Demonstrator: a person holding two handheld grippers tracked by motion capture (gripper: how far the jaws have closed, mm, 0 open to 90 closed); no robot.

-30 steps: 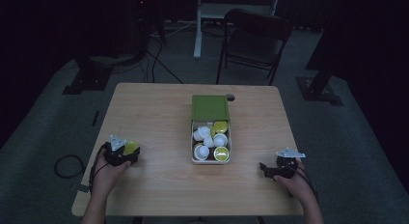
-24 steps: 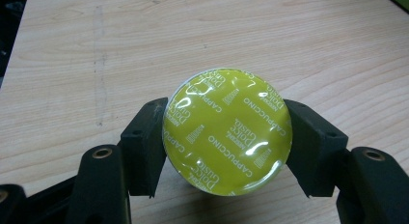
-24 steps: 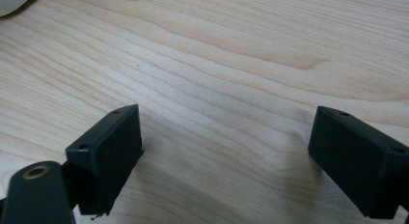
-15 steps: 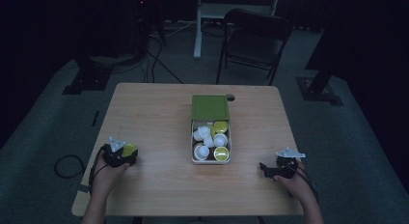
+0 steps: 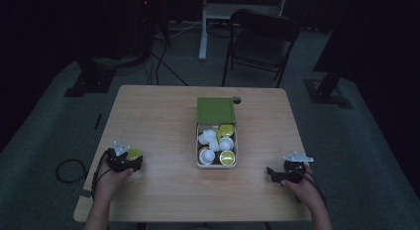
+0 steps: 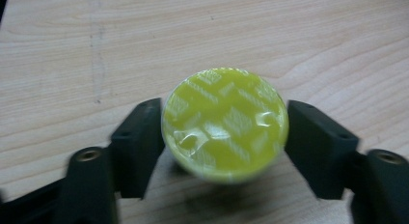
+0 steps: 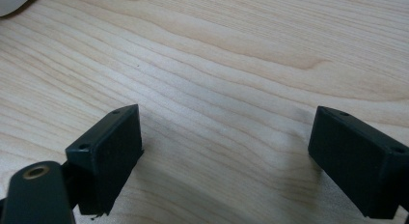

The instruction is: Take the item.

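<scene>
A small cup with a yellow patterned foil lid (image 6: 224, 122) sits between the black jaws of my left gripper (image 6: 224, 132) at the table's near left, where the high view shows the cup (image 5: 134, 154) and the gripper (image 5: 130, 158). The jaws have just been opening, and the pads (image 6: 140, 142) stand right at the cup's sides without squeezing it. My right gripper (image 5: 271, 173) rests at the near right. In its own view the right gripper (image 7: 226, 137) is open over bare wood with nothing between its jaws.
A white box (image 5: 198, 158) with a raised green lid (image 5: 216, 110) stands mid-table and holds several white and yellow-lidded cups (image 5: 227, 157). Beyond the wooden table (image 5: 158, 121) are a folding chair (image 5: 262, 41) and cables on the dark floor.
</scene>
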